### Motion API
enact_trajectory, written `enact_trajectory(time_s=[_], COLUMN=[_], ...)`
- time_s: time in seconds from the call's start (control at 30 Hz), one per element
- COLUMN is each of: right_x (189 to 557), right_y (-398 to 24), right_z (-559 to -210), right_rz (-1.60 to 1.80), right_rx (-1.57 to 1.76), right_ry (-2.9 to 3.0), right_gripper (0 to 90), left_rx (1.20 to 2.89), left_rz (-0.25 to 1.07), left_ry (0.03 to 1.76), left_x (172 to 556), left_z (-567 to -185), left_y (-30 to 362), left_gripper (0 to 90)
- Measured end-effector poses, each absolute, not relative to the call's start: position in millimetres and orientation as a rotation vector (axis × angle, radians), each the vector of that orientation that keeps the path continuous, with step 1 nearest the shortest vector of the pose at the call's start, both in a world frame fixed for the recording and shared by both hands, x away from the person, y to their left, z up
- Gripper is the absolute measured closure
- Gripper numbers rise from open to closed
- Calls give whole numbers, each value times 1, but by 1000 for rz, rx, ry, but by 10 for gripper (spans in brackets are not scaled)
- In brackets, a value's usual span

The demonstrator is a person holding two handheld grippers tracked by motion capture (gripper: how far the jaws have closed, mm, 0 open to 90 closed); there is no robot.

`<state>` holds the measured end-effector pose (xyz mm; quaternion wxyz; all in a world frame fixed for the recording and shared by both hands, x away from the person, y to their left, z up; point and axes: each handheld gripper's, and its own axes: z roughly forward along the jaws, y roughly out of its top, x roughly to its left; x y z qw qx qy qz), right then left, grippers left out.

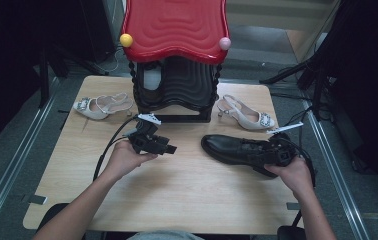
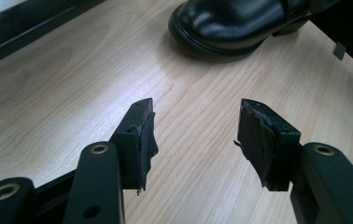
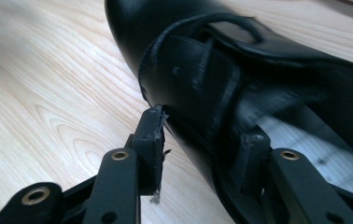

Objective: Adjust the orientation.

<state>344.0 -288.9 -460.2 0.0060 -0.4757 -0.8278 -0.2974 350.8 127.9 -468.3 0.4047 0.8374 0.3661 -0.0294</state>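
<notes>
Here the glossy black leather shoe (image 1: pixel 237 149) lies on its sole at the right of the pale wooden table (image 1: pixel 177 195). The right gripper (image 3: pixel 202 140) straddles its heel wall, jaws apart, without clamping. The left gripper (image 2: pixel 195 135) hovers open and empty over bare wood.
</notes>
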Motion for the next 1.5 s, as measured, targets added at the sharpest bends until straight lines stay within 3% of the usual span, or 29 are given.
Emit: enact_trajectory(time_s=[0.07,0.17,0.27,0.5,0.7,1.13,1.5], right_x=[347,350,350,346,347,362,367], right_y=[-284,-285,-286,-275,-256,-188,-148], right_z=[-461,-460,-460,-456,-448,-448,-451], right_rz=[-909,-920,-952,-974,-1004,-999,-980], right_rx=[-1465,-1444,-1400,-1394,-1333,-1190,-1146], right_ry=[-2605,-2557,-2485,-2431,-2438,-2480,-2500], right_gripper=[635,750,838,847,846,844,842], left_rx=[2106,2108,2113,2102,2077,2077,2057], left_rz=[-72,-71,-72,-61,-72,-42,-3], left_ry=[921,918,887,868,885,916,970], left_x=[351,350,348,345,342,332,325], left_z=[-468,-467,-465,-462,-462,-467,-472], left_y=[129,129,129,132,137,143,146], left_gripper=[464,482,608,740,801,802,711])
